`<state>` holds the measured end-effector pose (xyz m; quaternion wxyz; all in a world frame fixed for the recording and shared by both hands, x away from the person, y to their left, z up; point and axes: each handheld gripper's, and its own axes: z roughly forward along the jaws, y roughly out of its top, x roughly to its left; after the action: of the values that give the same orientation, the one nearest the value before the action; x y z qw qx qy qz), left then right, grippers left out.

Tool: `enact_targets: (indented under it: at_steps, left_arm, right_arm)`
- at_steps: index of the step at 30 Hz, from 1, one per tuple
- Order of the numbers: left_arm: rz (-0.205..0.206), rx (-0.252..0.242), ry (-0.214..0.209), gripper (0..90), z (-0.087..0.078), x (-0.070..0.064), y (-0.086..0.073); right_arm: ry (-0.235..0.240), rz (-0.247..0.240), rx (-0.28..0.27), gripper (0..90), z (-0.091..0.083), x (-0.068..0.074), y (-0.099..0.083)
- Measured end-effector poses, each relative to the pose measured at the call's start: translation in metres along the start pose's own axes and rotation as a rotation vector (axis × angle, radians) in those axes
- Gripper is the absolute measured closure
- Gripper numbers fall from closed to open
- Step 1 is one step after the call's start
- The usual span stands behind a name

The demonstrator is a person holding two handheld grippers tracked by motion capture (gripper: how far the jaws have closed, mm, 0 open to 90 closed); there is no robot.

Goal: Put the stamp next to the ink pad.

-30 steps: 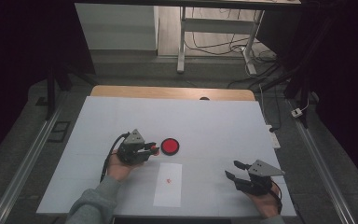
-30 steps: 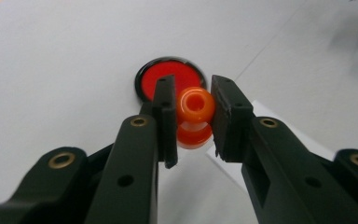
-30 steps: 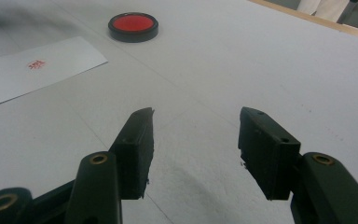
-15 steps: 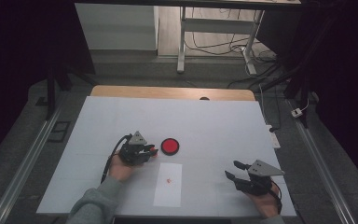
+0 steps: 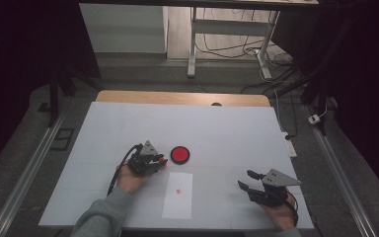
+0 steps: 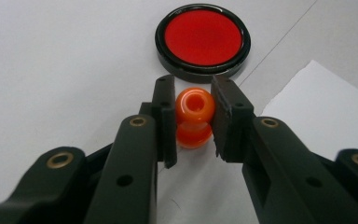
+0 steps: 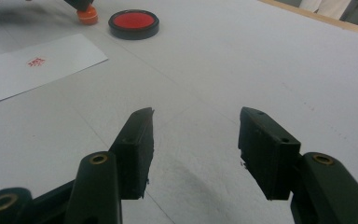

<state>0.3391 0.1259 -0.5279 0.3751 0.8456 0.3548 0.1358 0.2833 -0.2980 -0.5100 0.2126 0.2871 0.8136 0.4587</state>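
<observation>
The left gripper (image 6: pixel 193 119), fingers clamped on the upright orange stamp (image 6: pixel 194 116), sits just short of the red ink pad (image 6: pixel 203 37) (right gripper (image 7: pixel 193 149) gapes empty, well apart).

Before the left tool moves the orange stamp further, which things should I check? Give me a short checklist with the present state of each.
1. Left tool closed on the stamp: ok, both jaws press its sides.
2. Stamp upright: ok, its hollow top faces up in the left gripper view.
3. Ink pad open and free: ok, red surface uncovered, just beyond the stamp.
4. Paper flat on the table: ok; it bears one red mark.
5. Right tool out of the way: ok, open, apart from the paper.
6. Ink on the stamp's underside: cannot tell.
</observation>
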Motion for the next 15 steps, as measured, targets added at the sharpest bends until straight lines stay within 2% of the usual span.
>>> enact_targets:
  at_steps: [10,13,15]
  left_arm:
    - [0.0,0.004,0.001,70.0,0.0012,-0.0009,-0.0028]
    - [0.001,0.004,-0.002,62.4,0.0011,-0.0015,-0.0022]
    - [-0.004,-0.014,0.002,56.5,-0.0002,-0.0017,-0.0014]
  right_arm:
    - [-0.008,0.001,-0.005,44.7,-0.001,-0.0002,0.0003]
    - [-0.008,0.0,-0.006,44.7,-0.001,-0.0002,0.0004]
    - [-0.007,0.001,-0.008,44.7,-0.0011,-0.0001,0.0005]
